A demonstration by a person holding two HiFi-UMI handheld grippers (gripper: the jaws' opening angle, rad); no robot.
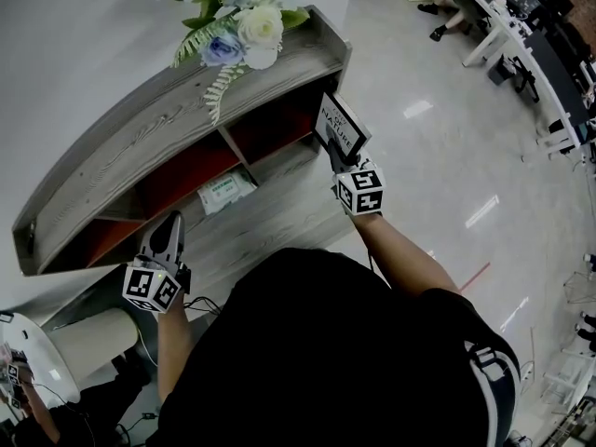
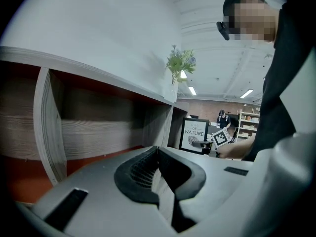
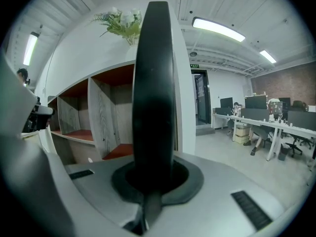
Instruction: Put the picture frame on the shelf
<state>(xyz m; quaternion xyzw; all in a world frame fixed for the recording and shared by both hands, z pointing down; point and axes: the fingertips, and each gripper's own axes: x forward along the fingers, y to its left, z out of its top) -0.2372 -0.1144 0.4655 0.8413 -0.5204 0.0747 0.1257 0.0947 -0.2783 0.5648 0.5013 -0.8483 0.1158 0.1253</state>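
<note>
Grey wood with red-orange insides makes up the shelf [image 1: 121,147], and the picture frame [image 1: 341,125] is at its right end, upright in the right hand-held gripper [image 1: 335,150]. That gripper is clenched on the frame's lower edge. In the right gripper view the frame [image 3: 154,83] stands edge-on as a dark band rising straight out of the closed jaws, long axis vertical.

We judge that the coming move turns on 1 relation. The open compartments [image 3: 106,112] lie to the left of the frame, so the frame must travel sideways and inward past the shelf's end panel. The right hand is the nearer by far.

The left hand-held gripper [image 1: 171,223] is well apart, low in front of the left compartments. Its jaws are closed together with nothing between them.

Flowers [image 1: 237,26] stand on the top board, and a white packet [image 1: 226,192] lies in the middle compartment.

We cannot tell whether the frame touches the end panel, since in the head view the 2 overlap. The edge-on frame also blocks the middle of the right gripper view. Its printed face [image 2: 193,135] shows only small and far off in the left gripper view.
</note>
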